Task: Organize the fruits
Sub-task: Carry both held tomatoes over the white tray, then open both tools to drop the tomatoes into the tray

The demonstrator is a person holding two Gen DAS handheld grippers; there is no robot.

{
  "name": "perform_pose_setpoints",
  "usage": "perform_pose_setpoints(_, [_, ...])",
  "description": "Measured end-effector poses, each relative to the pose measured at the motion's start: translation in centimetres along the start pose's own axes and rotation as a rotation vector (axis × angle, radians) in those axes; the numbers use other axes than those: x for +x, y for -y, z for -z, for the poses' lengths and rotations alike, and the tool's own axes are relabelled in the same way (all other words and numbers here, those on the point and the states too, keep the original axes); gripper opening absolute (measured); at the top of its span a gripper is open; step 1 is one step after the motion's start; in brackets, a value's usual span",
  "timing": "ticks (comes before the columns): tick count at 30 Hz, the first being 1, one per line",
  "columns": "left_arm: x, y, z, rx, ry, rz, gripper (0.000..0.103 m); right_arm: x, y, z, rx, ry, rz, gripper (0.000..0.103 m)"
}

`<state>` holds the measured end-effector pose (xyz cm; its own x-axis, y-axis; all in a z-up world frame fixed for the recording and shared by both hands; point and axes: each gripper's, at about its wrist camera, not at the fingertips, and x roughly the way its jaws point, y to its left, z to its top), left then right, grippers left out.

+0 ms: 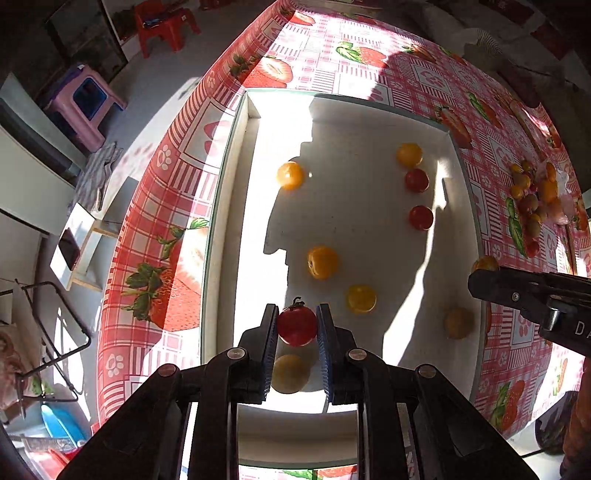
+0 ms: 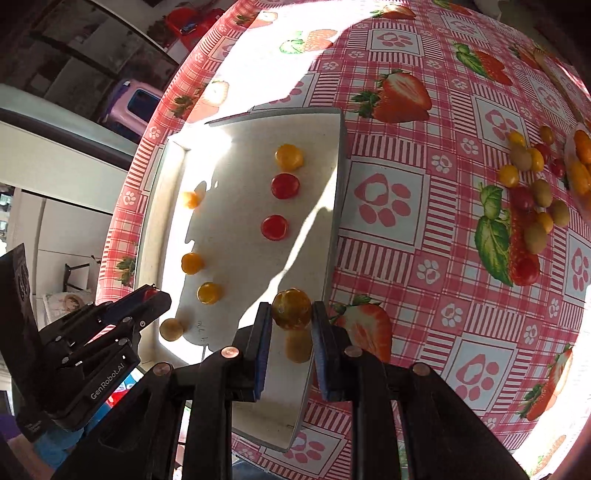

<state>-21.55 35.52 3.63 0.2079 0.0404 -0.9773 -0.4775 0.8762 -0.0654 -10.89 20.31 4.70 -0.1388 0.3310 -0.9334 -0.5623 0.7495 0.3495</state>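
My left gripper [image 1: 297,309] is shut on a red cherry tomato [image 1: 297,326] with a green stem, above the near end of a white tray [image 1: 369,122]. My right gripper [image 2: 291,305] is shut on a yellow-orange tomato [image 2: 291,309] over the tray's [image 2: 236,229] right edge. In the tray lie several yellow tomatoes [image 1: 322,262] in a left line, and two red tomatoes [image 1: 421,218] with a yellow one [image 1: 409,154] on the right. The right gripper [image 1: 476,282] shows at the tray's right rim. The left gripper [image 2: 159,295] shows at the tray's left.
A pile of loose red, yellow and green tomatoes [image 2: 535,192] lies on the strawberry-print tablecloth [image 2: 406,258] right of the tray, beside a plate [image 2: 570,147] with orange fruit. The table edge drops off at the left, over a pink stool [image 1: 85,103] and a red stool [image 1: 166,26].
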Motion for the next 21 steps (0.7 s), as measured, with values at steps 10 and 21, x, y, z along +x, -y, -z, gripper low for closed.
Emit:
perform_pose_setpoints(10, [2.0, 0.3, 0.5, 0.002, -0.033, -0.018, 0.022, 4.1, -1.6, -1.6, -0.033, -0.086, 0.053, 0.023])
perform_pose_setpoints(21, [2.0, 1.4, 1.3, 0.024, -0.042, -0.057, 0.062, 5.1, -2.0, -1.5, -0.037, -0.118, 0.064, 0.027])
